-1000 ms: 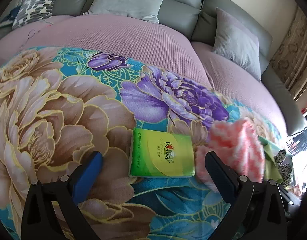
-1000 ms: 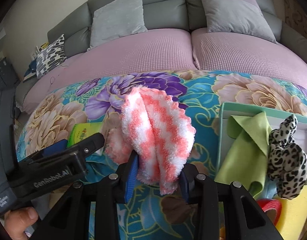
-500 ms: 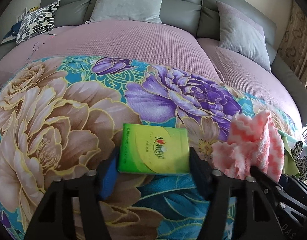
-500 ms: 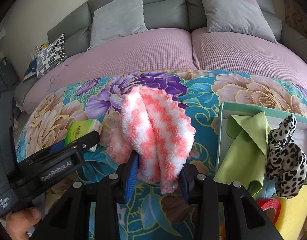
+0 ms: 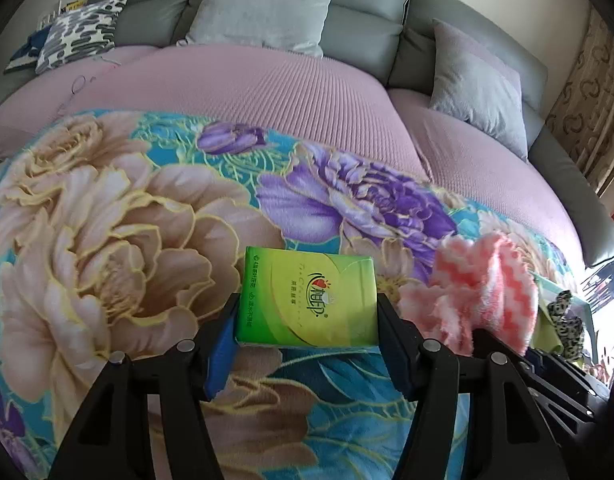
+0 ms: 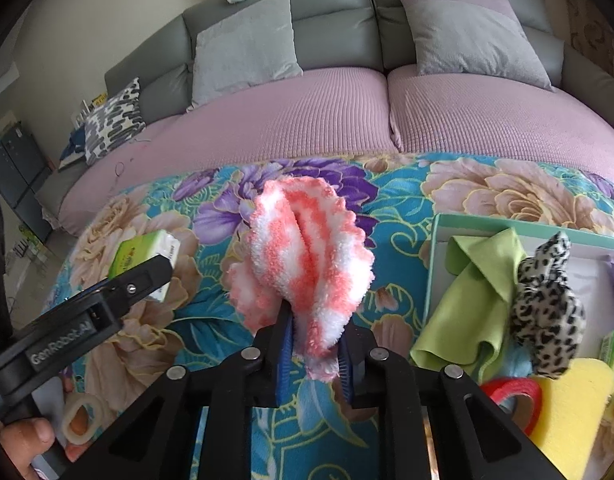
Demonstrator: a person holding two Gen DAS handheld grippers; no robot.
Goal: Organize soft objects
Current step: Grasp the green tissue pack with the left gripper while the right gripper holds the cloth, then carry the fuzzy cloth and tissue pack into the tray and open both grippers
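Observation:
A green tissue pack (image 5: 309, 298) is clamped between the blue pads of my left gripper (image 5: 307, 338), lifted a little above the floral blanket (image 5: 107, 248). In the right wrist view the same tissue pack (image 6: 145, 254) shows at the left, behind the left gripper's finger. A fluffy pink-and-white cloth (image 6: 307, 256) stands bunched up in my right gripper (image 6: 315, 354), which is shut on its lower edge. That cloth (image 5: 483, 300) also appears at the right of the left wrist view.
A pale green box (image 6: 507, 225) at the right holds a lime cloth (image 6: 473, 296), a leopard-print soft toy (image 6: 547, 312), a yellow sponge (image 6: 575, 408) and red tape (image 6: 515, 394). A tape roll (image 6: 81, 420) lies bottom left. Grey pillows and a sofa back stand behind.
My left gripper closed from wide open onto the green tissue pack and raised it off the blanket. The right gripper kept hold of the pink cloth, moving slightly.

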